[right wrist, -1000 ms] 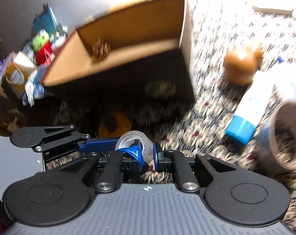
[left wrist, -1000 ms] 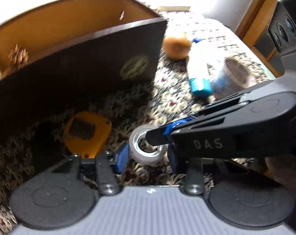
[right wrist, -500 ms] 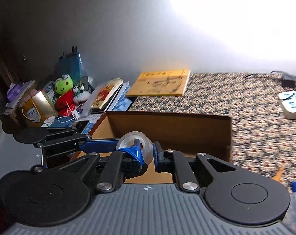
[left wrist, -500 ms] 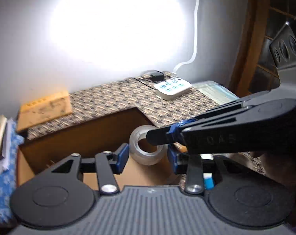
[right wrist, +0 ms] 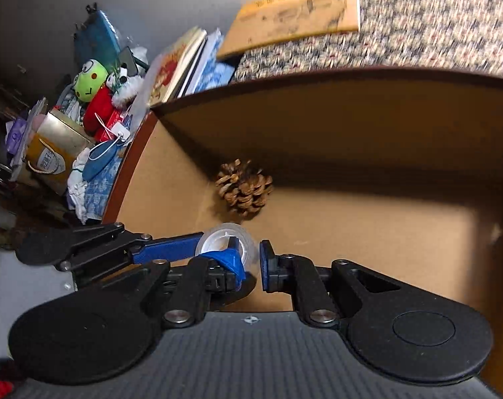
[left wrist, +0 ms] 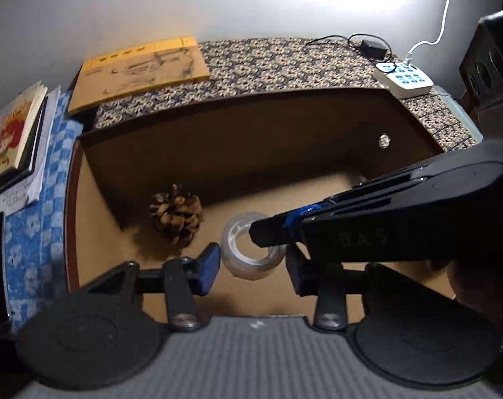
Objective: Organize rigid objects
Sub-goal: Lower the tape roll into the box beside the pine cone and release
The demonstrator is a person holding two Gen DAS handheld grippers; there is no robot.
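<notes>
A clear tape roll [left wrist: 251,266] hangs above the floor of an open brown cardboard box [left wrist: 251,139]. My right gripper [right wrist: 251,259] is shut on the roll's wall [right wrist: 224,232], with one blue finger through the hole. In the left wrist view that finger [left wrist: 261,232] reaches in from the right. My left gripper [left wrist: 253,266] straddles the roll; its jaws are opening and the pads stand just off its sides. One left finger [right wrist: 171,249] shows beside the roll. A pine cone [left wrist: 176,212] [right wrist: 244,189] lies in the box [right wrist: 351,133], just beyond the roll.
A yellow booklet [left wrist: 138,66] lies on the patterned cloth behind the box. A white power strip [left wrist: 404,79] with cables sits at the back right. Books [left wrist: 15,129], plush toys [right wrist: 91,79] and a gift bag [right wrist: 52,156] crowd the left side.
Both grippers carried the tape roll from the patterned cloth in front of the box, over its wall, to above its floor near the pine cone. The left jaws have widened slightly.
</notes>
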